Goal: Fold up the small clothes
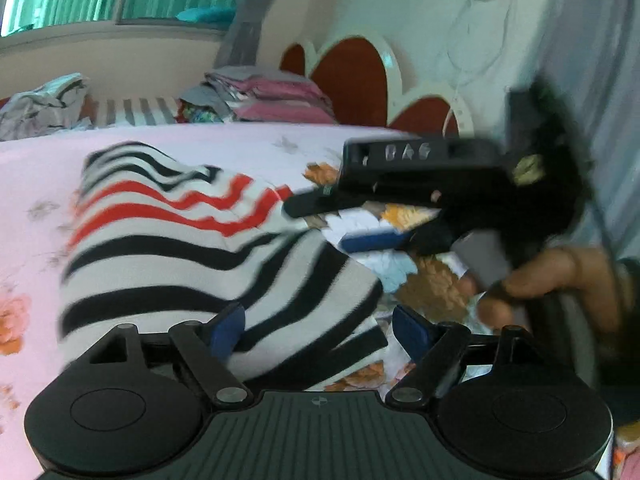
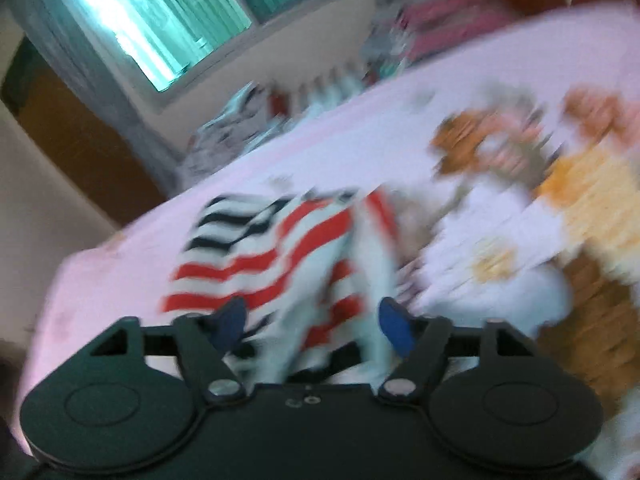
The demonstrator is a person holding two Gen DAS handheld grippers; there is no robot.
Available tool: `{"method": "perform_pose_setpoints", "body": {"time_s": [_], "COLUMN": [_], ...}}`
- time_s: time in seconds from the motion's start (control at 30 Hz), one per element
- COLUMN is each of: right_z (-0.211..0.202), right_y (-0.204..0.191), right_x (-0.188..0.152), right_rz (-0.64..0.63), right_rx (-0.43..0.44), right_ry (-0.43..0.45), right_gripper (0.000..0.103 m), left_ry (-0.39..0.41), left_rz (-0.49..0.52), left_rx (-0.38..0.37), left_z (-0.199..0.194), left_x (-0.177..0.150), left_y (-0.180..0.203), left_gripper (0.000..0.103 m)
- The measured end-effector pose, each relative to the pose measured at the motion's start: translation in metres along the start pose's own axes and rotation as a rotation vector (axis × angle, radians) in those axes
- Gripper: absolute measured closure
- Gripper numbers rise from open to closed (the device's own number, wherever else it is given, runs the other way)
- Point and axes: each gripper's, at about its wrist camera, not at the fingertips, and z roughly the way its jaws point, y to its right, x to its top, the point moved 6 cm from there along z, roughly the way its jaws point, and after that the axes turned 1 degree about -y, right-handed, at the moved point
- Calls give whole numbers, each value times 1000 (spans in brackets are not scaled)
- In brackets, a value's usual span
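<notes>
A small white garment with black and red stripes (image 1: 192,248) lies bunched on the pink floral bedsheet (image 1: 36,184). My left gripper (image 1: 318,330) is open, its blue pads apart over the garment's near edge. My right gripper (image 1: 320,226) shows in the left wrist view, coming in from the right at the garment's red-striped edge, its fingers apart. In the blurred right wrist view the right gripper (image 2: 310,326) is open, with the striped garment (image 2: 280,256) lying between and ahead of its pads.
A stack of folded pink and grey clothes (image 1: 272,96) and a loose heap of clothes (image 1: 44,106) sit at the bed's far edge. A red and white headboard (image 1: 356,76) stands behind. A hand (image 1: 560,284) holds the right gripper.
</notes>
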Motion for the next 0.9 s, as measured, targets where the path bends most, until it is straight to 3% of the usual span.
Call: {"method": "perform_pose_setpoints", "body": {"time_s": [0.17,0.3,0.4,0.57,0.73,0.83,0.87,0.9], "right_z": [31,46,42,8,18,17,14,10], "right_y": [4,-2,-16,-34,7,13,12,10], "right_x": [-11,-8,-5,11,-7,-13,-12,-12], "right_rz": [54,23,-55,-235,-188,-177,-169,-162], "right_rx": [-2,-18,-36,-92,-183,-184,-194,-206], "right_ry": [-90,-83,-41,99,47,61,67,67], "right_gripper": [40,70,79,81,83,83,82,73], "left_ry": [86,70,65,59,-19,-60,-67,-69], "left_rz": [-66,-157,-217,-208,-191,-206,-219,-222], "left_rx": [133,241,275,251,219,215,211,210], "left_z": [-49,-59,-56,-20,19,28,29,29], "left_x": [-11,-15,-19,-14,-23,-33,-35,-36], "left_y": [-35,-78,-93,-87,-73,-75,-76,-77], "left_gripper": [23,23,23,23,23,23,23,23]}}
